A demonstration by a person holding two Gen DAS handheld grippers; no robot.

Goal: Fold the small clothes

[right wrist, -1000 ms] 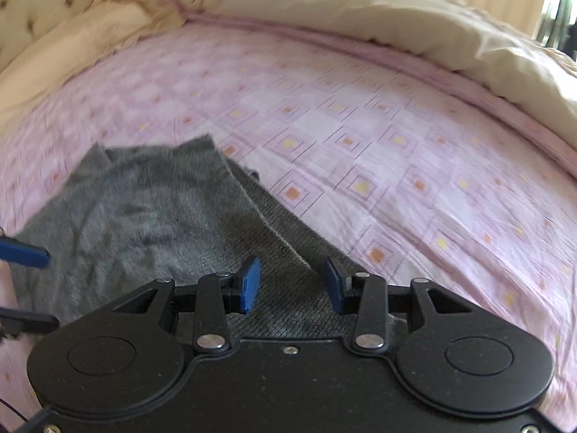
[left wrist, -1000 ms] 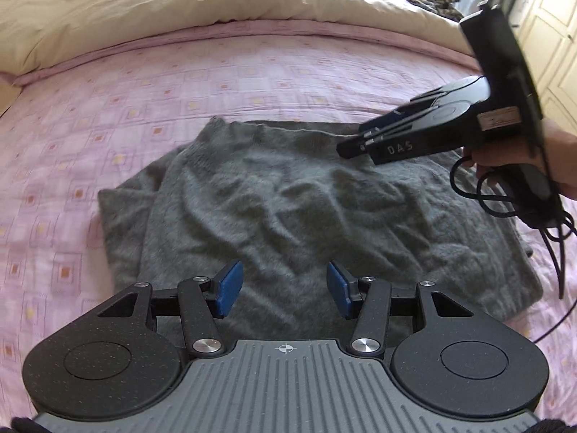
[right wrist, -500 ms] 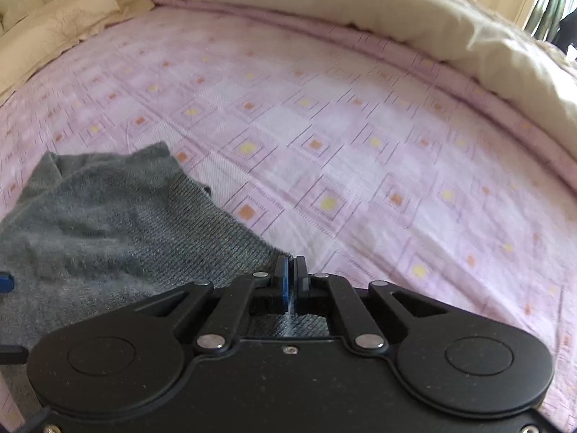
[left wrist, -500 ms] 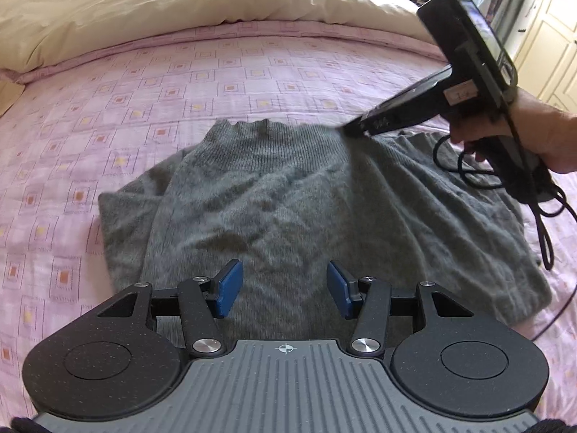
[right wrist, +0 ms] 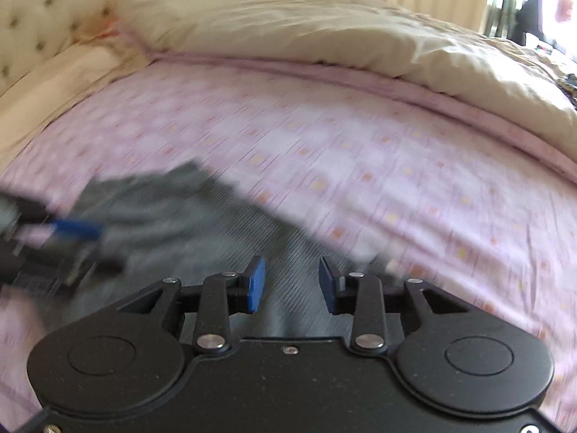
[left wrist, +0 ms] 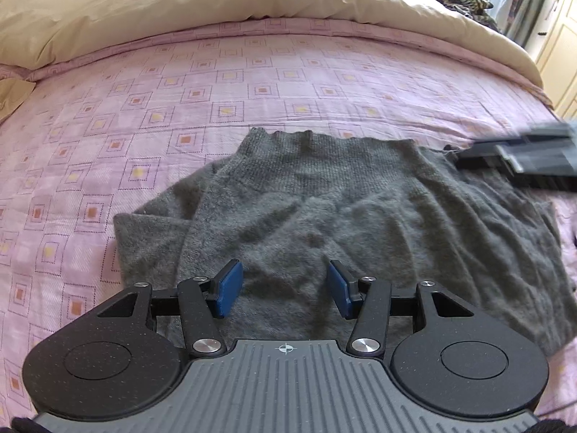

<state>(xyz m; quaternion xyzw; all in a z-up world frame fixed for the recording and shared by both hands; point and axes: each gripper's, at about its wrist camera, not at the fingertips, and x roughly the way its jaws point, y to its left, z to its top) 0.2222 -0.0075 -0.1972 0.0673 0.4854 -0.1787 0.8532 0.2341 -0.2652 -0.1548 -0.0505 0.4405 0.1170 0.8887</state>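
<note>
Right wrist view is motion-blurred: right tool (right wrist: 291, 283) gapes empty above the grey sweater (left wrist: 324, 216). Left tool (left wrist: 285, 288) also stands open, its base hiding the sweater's near edge.

Fuzzy knit sweater (left wrist: 324, 216) (matt) on woven bedsheet (left wrist: 252, 83).

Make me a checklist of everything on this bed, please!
Surface: pink patterned bedsheet, bare around the work.
Job's things: grey sweater lying spread out, wrinkled, one part folded over at its left.
Clutter: nothing seen.
Grippers: left gripper open above the sweater's near edge; right gripper open over the sweater's right side, blurred.
Cables: nothing seen.
Surroundings: cream duvet bunched along the far side; tufted headboard.
</note>
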